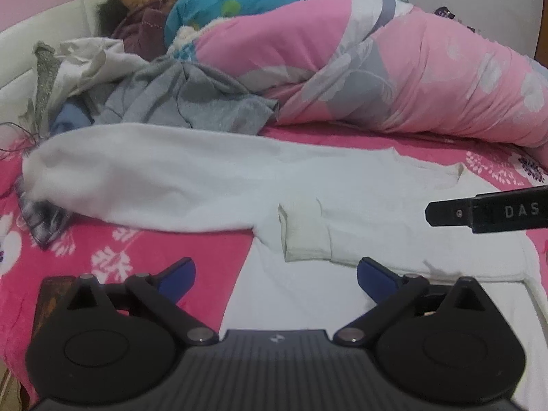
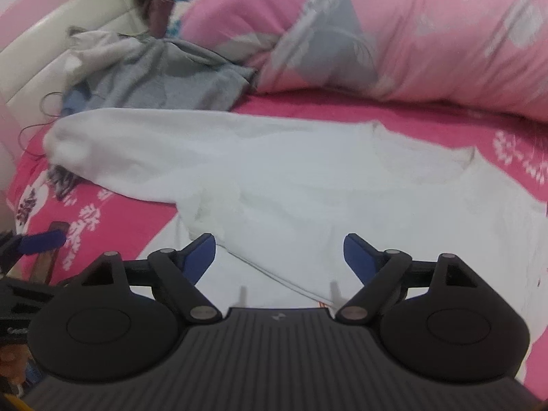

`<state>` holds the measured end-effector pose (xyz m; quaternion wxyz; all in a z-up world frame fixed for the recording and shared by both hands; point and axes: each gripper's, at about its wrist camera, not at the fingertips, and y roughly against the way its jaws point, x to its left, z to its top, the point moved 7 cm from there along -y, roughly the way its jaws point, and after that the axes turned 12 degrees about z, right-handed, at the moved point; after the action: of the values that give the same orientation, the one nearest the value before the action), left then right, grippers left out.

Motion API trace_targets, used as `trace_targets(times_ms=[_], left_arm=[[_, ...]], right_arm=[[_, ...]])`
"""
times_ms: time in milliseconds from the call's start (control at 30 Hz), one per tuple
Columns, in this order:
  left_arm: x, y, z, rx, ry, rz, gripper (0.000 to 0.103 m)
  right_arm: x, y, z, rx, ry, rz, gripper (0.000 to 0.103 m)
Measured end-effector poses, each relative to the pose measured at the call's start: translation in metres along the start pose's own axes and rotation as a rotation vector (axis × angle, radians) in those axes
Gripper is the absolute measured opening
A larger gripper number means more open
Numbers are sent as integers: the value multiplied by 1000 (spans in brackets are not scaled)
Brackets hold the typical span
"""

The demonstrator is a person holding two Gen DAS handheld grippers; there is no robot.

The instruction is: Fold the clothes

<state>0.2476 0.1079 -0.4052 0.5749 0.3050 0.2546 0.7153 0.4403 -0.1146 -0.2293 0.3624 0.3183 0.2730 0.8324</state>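
A white long-sleeved shirt (image 1: 219, 178) lies spread on the pink floral bed sheet (image 1: 102, 250). One sleeve stretches to the left; the other sleeve's cuff (image 1: 303, 233) is folded onto the body. My left gripper (image 1: 275, 275) is open and empty just above the shirt's near part. The right gripper's black finger (image 1: 486, 210) enters from the right edge of the left wrist view. In the right wrist view the same shirt (image 2: 308, 185) fills the middle, and my right gripper (image 2: 279, 255) is open and empty over it. The left gripper's blue fingertip (image 2: 39, 241) shows at the left edge.
A pile of grey and beige clothes (image 1: 171, 99) lies behind the shirt. A rolled pink quilt (image 1: 394, 68) runs along the back right. A checked cloth (image 1: 41, 215) pokes out under the left sleeve. A white padded headboard (image 1: 20, 68) stands at left.
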Motion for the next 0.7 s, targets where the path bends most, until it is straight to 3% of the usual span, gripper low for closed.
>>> trace_targets(times_ms=[300,700], left_arm=[[2,17,1,8,92,5,102],[-3,24,-2,14,88,56,102]], right_arm=[[13,20,7,-55,3,41,91],[16,36,10,-92,26,8,93]])
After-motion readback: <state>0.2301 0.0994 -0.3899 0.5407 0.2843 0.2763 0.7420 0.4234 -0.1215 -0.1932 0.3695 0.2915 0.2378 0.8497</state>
